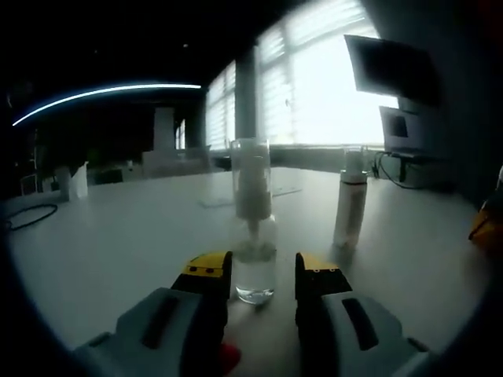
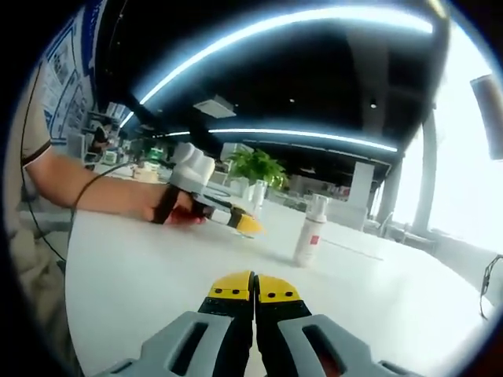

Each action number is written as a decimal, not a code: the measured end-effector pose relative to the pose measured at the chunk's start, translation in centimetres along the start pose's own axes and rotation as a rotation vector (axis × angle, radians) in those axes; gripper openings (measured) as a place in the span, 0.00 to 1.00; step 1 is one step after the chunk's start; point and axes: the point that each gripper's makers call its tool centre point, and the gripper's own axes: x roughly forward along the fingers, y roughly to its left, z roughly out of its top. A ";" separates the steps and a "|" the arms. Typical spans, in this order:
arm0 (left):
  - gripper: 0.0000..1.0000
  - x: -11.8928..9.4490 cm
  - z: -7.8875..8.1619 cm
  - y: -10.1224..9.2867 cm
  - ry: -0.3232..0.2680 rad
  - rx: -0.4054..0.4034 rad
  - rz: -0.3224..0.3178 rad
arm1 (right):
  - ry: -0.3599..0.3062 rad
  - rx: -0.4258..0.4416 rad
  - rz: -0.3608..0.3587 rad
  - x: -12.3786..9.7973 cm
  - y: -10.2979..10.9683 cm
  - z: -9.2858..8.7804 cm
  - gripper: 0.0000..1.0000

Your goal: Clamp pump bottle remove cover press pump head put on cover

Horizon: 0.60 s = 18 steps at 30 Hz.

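Clear cover [image 1: 253, 220] stands between left gripper [image 1: 263, 271] jaws.

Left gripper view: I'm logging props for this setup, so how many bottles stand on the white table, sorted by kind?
Clear plastic pump bottle with a tall clear cover: 1
White opaque cylindrical bottle: 1
Total: 2
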 end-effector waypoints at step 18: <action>0.26 -4.0 0.7 -0.9 0.019 -0.028 -0.002 | -0.111 -0.166 0.072 -0.7 2.8 2.6 0.00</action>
